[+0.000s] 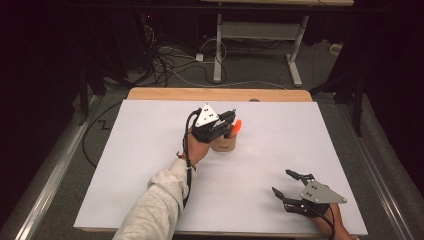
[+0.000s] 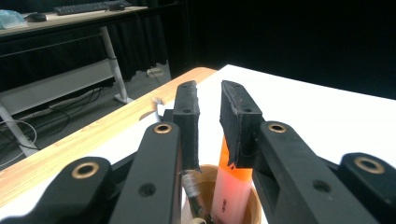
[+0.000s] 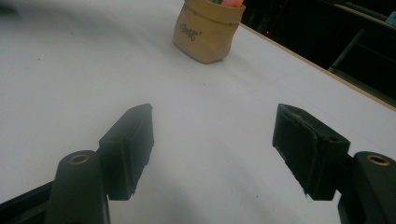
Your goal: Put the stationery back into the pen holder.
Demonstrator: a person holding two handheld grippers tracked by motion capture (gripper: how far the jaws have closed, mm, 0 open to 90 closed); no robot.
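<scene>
**Matt black, soft tan, glossy orange**

The surface [image 1: 150,165] is seen as a smooth matt white sheet, edged in pale wood. The holder [image 3: 208,32] is shown as soft tan kraft paper, lightly creased. The orange marker [image 2: 231,186] is rendered in glossy plastic. Matt black plastic with brass-coloured rivets is noted on the left gripper [image 2: 210,116], its pads [image 2: 238,121] worn rough.

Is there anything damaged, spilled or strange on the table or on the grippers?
Nothing is spilled. The tan cup stands upright with the orange marker inside. One oddity: a pad of the right gripper looks worn, its edge frayed and peeling.
</scene>
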